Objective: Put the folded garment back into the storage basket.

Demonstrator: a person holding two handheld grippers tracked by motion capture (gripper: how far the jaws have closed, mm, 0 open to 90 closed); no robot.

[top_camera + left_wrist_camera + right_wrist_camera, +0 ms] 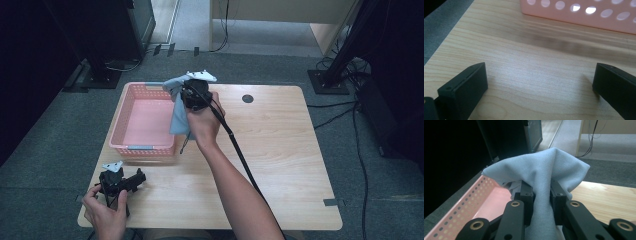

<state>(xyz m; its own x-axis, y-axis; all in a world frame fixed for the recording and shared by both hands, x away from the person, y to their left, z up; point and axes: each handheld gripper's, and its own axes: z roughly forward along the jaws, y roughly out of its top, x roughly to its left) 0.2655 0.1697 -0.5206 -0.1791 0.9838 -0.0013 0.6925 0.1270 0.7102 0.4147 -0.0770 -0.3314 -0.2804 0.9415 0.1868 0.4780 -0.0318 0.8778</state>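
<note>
A pale blue cloth [178, 112] hangs from my right gripper [186, 90], which is shut on it above the right rim of the pink basket [131, 146]. In the right gripper view the cloth [544, 170] bunches up over the two black jaws and drapes down between them, my right gripper [541, 191] pinching the fold. My left gripper [139, 176] rests low near the table's front left corner, held by a hand. In the left gripper view my left gripper [540, 77] stands open over bare wood, nothing between its jaws.
The pink basket wall [584, 15] with round holes lies just beyond the left jaws. The wooden table [280, 150] has a dark round hole [247, 98] at its far side. Black stands and cables sit on the grey carpet around.
</note>
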